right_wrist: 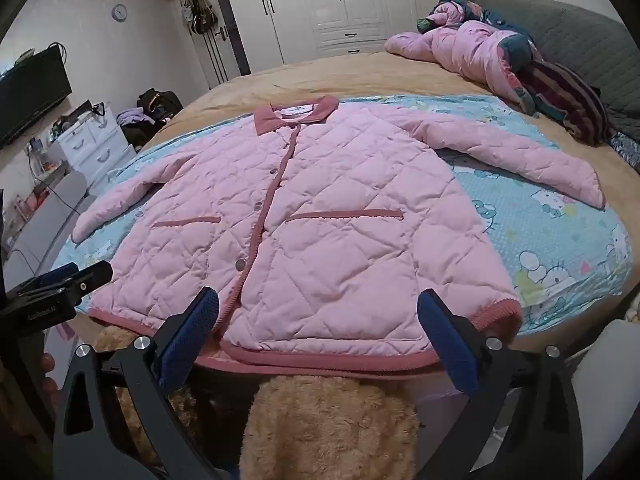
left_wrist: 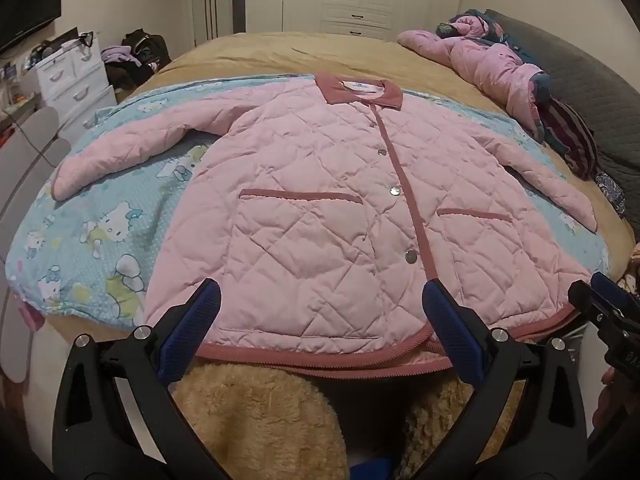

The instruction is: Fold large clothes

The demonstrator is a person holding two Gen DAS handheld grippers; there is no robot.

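A pink quilted jacket [left_wrist: 320, 200] with a dark pink collar and trim lies flat, front up and buttoned, sleeves spread, on a light blue cartoon blanket [left_wrist: 100, 232] on the bed. It also shows in the right wrist view [right_wrist: 320, 216]. My left gripper [left_wrist: 320, 308] is open and empty, just above the hem near the jacket's left half. My right gripper [right_wrist: 318, 312] is open and empty, above the hem on the right half. The right gripper shows at the left wrist view's right edge [left_wrist: 600, 304]; the left gripper shows at the right wrist view's left edge [right_wrist: 60, 284].
A heap of pink and dark clothes [right_wrist: 480, 48] lies at the bed's far right by a grey headboard [right_wrist: 580, 44]. White drawers [right_wrist: 92, 148], a TV [right_wrist: 32, 96] and wardrobes [right_wrist: 344, 4] stand beyond. A fluffy tan cloth [right_wrist: 328, 424] hangs below the hem.
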